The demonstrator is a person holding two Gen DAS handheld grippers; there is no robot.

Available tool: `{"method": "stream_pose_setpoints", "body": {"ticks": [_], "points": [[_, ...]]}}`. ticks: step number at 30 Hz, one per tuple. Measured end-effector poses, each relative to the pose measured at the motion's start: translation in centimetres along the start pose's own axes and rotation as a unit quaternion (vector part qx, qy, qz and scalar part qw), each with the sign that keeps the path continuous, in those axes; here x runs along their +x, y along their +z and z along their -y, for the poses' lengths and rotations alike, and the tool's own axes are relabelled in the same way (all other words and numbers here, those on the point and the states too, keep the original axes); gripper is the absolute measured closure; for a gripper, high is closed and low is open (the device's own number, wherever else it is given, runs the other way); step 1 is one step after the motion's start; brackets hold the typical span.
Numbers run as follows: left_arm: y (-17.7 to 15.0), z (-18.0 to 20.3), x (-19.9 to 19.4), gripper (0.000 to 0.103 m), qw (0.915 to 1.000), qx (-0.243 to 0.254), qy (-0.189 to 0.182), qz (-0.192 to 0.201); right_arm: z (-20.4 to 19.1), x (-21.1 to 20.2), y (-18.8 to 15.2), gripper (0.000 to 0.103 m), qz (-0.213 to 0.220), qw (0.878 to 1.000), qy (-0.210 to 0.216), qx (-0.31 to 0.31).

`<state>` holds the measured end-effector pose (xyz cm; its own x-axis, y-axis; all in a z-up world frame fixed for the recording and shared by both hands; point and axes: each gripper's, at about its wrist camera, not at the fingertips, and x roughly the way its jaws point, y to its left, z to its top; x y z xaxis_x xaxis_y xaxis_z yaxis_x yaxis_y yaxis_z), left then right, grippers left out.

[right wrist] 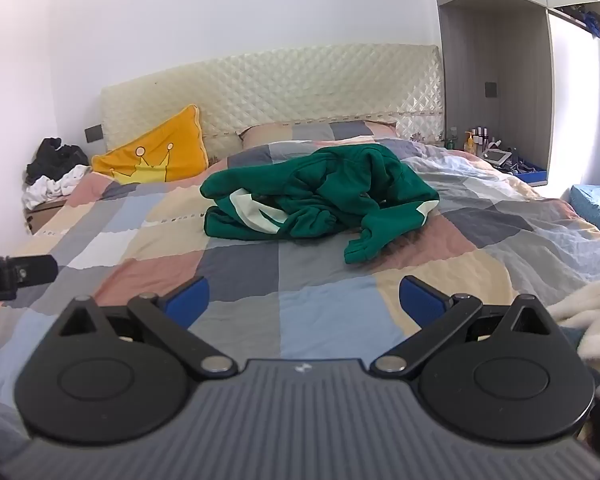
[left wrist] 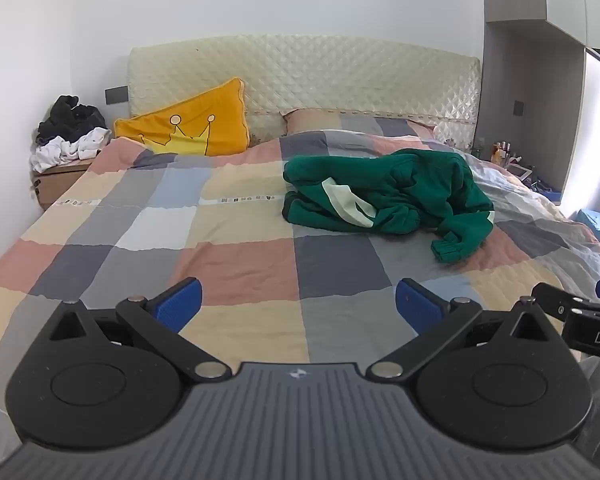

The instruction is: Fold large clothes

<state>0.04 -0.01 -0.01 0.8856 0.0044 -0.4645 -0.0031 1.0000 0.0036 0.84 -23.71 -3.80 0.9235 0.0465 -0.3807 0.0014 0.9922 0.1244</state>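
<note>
**Green sweatshirt lies crumpled on the bed, both grippers empty**

A green sweatshirt [left wrist: 384,196] with pale stripes lies bunched up on the patchwork bedcover [left wrist: 236,256], toward the far right of the bed, one cuffed sleeve trailing toward the near side. It is well apart from both tools.

The left gripper [left wrist: 299,304] hangs above the near part of the bedcover, its jaws spread wide with nothing between the blue pads [left wrist: 178,306]. The right gripper [right wrist: 304,298] hangs beside it in the same way, jaws wide apart and empty, pointing toward the sweatshirt.

At the far left, a yellow cushion [left wrist: 188,126] with a crown drawing leans against the quilted cream headboard [left wrist: 320,76]. Left of the bed, a heap of black and white clothes [left wrist: 70,132] sits on a low wooden nightstand [left wrist: 56,178]. A white fluffy fabric [right wrist: 592,320] shows at the near right edge in the right wrist view.
</note>
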Motion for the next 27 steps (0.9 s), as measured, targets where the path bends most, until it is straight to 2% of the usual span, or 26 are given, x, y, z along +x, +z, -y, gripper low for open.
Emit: {"method": "stream_pose_setpoints", "body": {"ticks": [2, 13, 27], "points": [[-0.1, 0.0, -0.1, 0.0, 0.9999, 0.0, -0.004, 0.009, 0.0, 0.1, 0.0, 0.0, 0.0, 1.0, 0.002, 0.0], [-0.2, -0.6, -0.1, 0.0, 1.0, 0.001, -0.003, 0.009, 0.1, -0.8, -0.3, 0.0, 0.004, 1.0, 0.001, -0.004], [-0.1, -0.6, -0.2, 0.0, 1.0, 0.002, -0.004, 0.005, -0.6, 0.0, 0.0, 0.0, 0.0, 1.0, -0.001, -0.007]]}}
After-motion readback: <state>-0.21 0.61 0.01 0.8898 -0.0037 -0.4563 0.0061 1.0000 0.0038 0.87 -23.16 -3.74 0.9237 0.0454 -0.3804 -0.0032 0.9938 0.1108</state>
